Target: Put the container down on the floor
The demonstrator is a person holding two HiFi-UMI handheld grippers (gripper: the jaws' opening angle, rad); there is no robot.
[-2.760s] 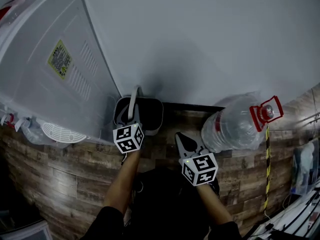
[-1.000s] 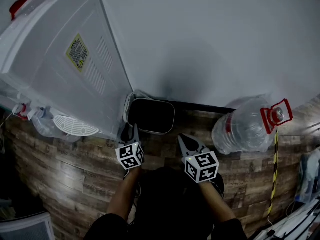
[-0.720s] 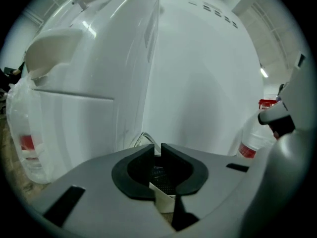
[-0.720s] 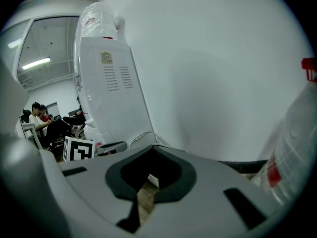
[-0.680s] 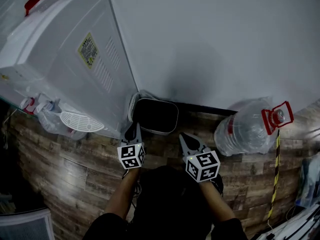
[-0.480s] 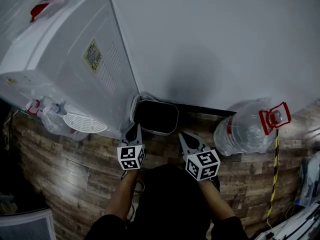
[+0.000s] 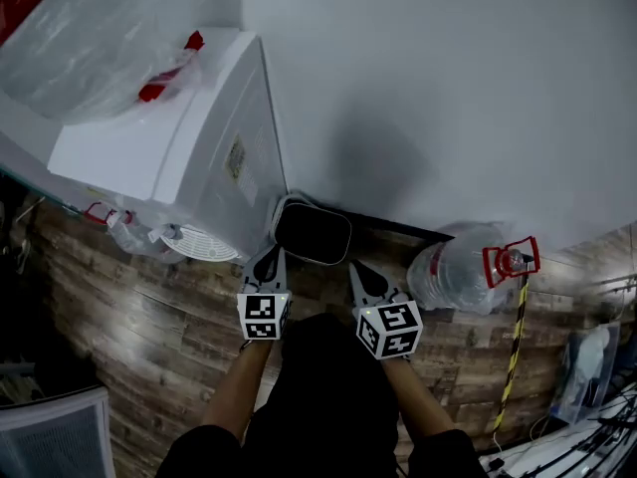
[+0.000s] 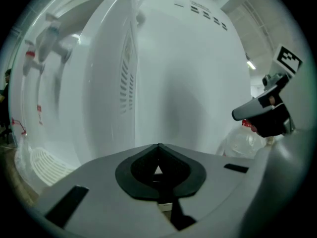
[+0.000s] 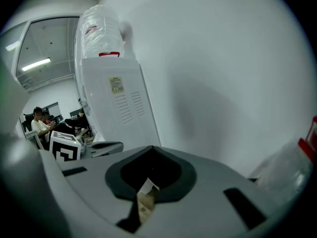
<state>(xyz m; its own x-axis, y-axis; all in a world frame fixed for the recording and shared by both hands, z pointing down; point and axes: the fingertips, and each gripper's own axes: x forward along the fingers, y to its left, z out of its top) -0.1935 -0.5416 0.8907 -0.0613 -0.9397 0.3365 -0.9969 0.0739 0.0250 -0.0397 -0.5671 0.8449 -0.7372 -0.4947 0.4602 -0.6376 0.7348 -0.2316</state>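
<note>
On floor (image 7: 149, 317), head view only: container (image 7: 313, 235) | left hand-held gripper (image 7: 270, 255), right hand-held gripper (image 7: 356, 270): jaws together, empty

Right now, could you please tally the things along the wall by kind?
Water dispenser: 1
Large water bottles: 2 (floor bottle, bottle atop the dispenser)
Dark container: 1
Total: 4
</note>
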